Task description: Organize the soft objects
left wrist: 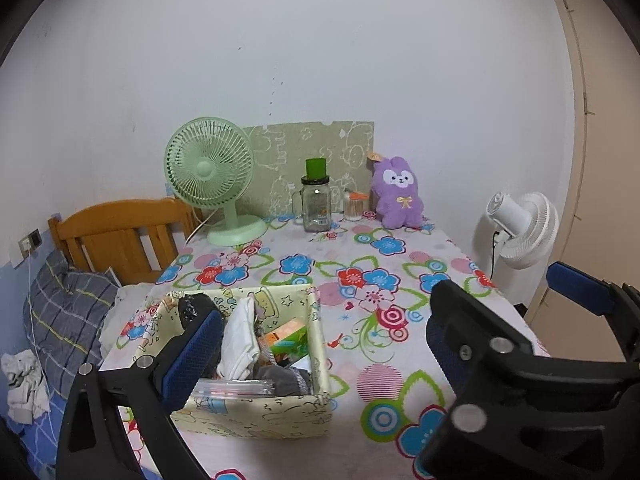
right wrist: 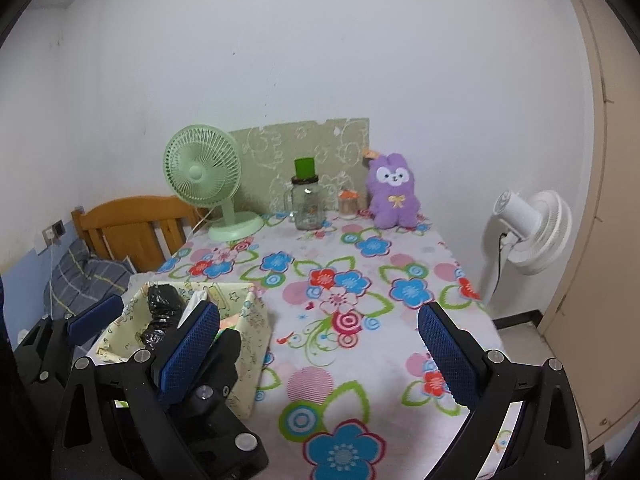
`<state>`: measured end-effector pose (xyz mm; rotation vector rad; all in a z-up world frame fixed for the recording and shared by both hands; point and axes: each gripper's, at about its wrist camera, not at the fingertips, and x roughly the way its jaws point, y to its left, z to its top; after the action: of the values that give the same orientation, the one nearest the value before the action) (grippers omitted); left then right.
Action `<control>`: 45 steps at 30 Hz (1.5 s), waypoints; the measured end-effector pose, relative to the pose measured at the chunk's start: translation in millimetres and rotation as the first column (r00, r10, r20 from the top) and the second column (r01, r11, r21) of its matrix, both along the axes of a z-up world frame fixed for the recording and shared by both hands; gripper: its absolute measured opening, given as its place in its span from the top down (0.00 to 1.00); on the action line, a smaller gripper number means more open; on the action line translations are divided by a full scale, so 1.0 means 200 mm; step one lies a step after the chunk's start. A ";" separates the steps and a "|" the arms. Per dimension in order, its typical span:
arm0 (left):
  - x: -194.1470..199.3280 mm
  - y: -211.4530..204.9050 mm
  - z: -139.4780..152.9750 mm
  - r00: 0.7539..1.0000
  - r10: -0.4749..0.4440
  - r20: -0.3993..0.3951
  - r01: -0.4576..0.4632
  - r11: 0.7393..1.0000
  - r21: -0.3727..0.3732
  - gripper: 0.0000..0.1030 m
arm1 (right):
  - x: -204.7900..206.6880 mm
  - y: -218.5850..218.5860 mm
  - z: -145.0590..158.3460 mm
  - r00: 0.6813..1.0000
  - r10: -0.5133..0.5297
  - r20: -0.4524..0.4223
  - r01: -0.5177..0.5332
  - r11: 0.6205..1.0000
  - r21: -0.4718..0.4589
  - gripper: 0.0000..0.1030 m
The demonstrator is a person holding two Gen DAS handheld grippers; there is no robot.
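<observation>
Basically, the purple bunny plush (left wrist: 399,194) sat upright at the far edge of the bench (left wrist: 360,360), upper middle of frame, beside the glass jar (left wrist: 316,206). It looked light, squashy and non-slip; I'd pinch the torso. Left tongs (left wrist: 324,344) and right tongs (right wrist: 316,348) were both spread and empty. Fabric storage box (left wrist: 316,360) lay lower left. No readable writing.

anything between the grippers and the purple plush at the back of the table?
Nothing visible. Bare floral tablecloth runs from the open right gripper to the purple plush. The glass jar stands left of it, the fabric box near left.
</observation>
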<state>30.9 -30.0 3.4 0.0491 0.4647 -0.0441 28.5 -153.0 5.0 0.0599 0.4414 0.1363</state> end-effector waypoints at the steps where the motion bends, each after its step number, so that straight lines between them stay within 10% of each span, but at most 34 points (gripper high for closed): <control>1: -0.01 -0.01 0.01 1.000 -0.003 0.003 0.003 1.000 0.002 0.00 | -0.01 -0.01 0.01 1.000 -0.004 0.005 0.004 1.000 -0.002 0.02; 45: -0.04 0.08 0.05 0.997 0.065 0.031 -0.064 0.997 -0.034 0.00 | -0.10 -0.22 0.04 0.991 -0.115 0.064 0.116 0.993 -0.001 0.02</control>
<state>22.3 -14.1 13.5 0.0024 0.4333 0.0123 8.5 -197.3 13.0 0.0758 0.3740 0.0231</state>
